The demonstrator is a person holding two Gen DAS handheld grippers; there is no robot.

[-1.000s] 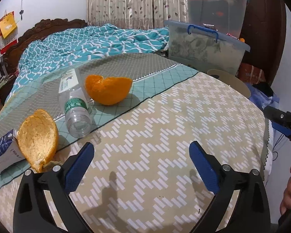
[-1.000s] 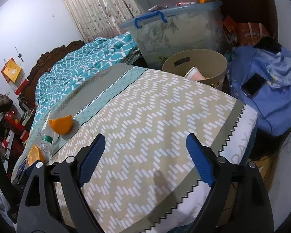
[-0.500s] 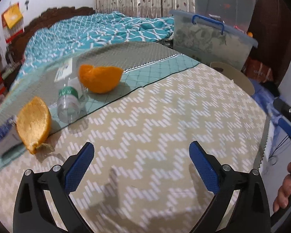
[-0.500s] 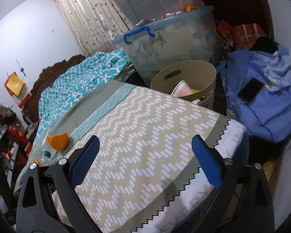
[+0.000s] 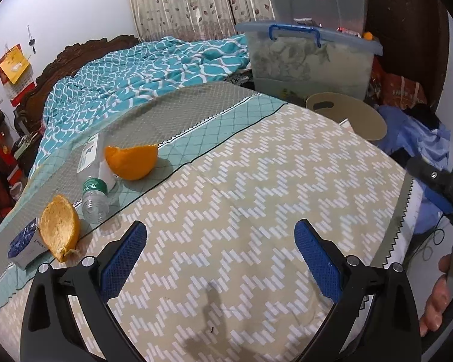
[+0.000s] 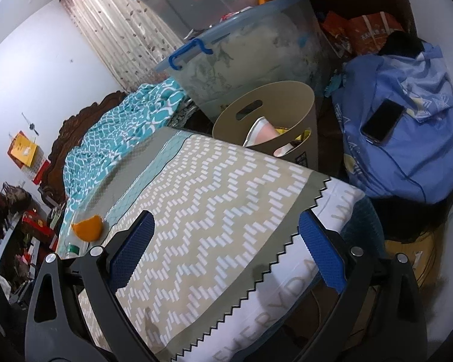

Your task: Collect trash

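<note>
On the bed's patterned cover lie an orange peel half [image 5: 132,162], an empty plastic bottle [image 5: 94,187], a second peel [image 5: 60,231] and a small blue-white carton [image 5: 24,246], all at the left. My left gripper [image 5: 220,253] is open and empty, above the cover to their right. My right gripper [image 6: 226,247] is open and empty over the bed's corner. A beige bin [image 6: 268,126] with trash inside stands beyond the bed; its rim shows in the left wrist view [image 5: 347,114]. The peel [image 6: 87,226] and bottle [image 6: 72,249] show far left in the right wrist view.
Stacked clear storage boxes [image 5: 308,57] stand behind the bin. A blue bag [image 6: 401,126] with a phone [image 6: 382,122] on it lies right of the bin. A teal quilt [image 5: 142,75] covers the far bed. The right gripper's arm [image 5: 438,187] shows at the right edge.
My left gripper drew back and rose, so the trash items look smaller and farther left. My right gripper tilted and swung toward the bin, which now sits nearer the view's centre.
</note>
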